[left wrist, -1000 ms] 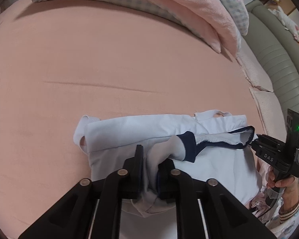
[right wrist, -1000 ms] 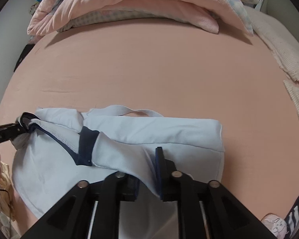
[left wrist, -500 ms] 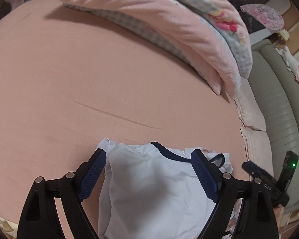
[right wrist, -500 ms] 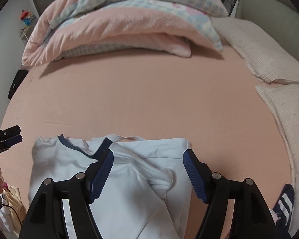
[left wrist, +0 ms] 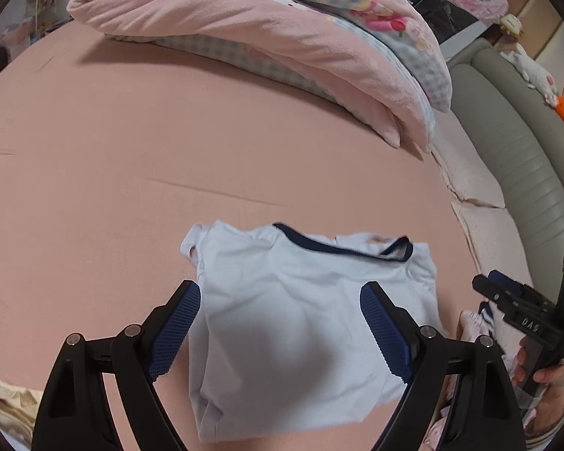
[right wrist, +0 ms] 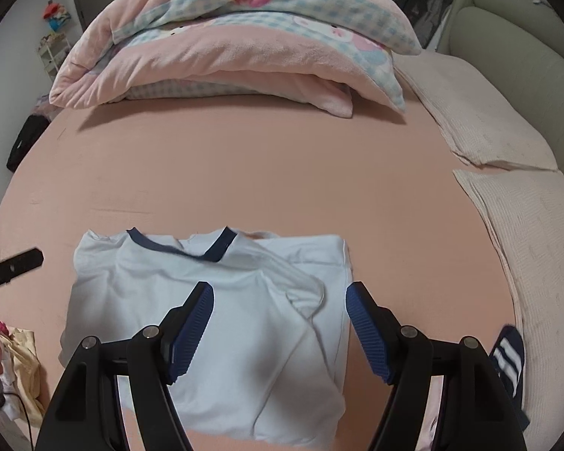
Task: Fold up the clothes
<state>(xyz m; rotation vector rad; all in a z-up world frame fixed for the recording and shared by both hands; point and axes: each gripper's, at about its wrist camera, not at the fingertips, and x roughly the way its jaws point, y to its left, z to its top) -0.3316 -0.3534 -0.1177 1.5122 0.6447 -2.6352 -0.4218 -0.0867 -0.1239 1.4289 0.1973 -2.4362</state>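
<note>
The near hem of your pale blue shirt is cut off behind the finger frames at the bottom of both views. It lies folded on the pink sheet, centre frame, below both grippers. Your left gripper and right gripper stand wide apart, holding and touching nothing.

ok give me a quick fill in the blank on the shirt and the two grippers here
1. The light blue shirt lies folded on the ____ bedsheet.
2. The trim at its neckline is ____.
3. The left gripper has its jaws ____.
4. The right gripper holds ____.

Missing words: pink; navy; open; nothing
</note>
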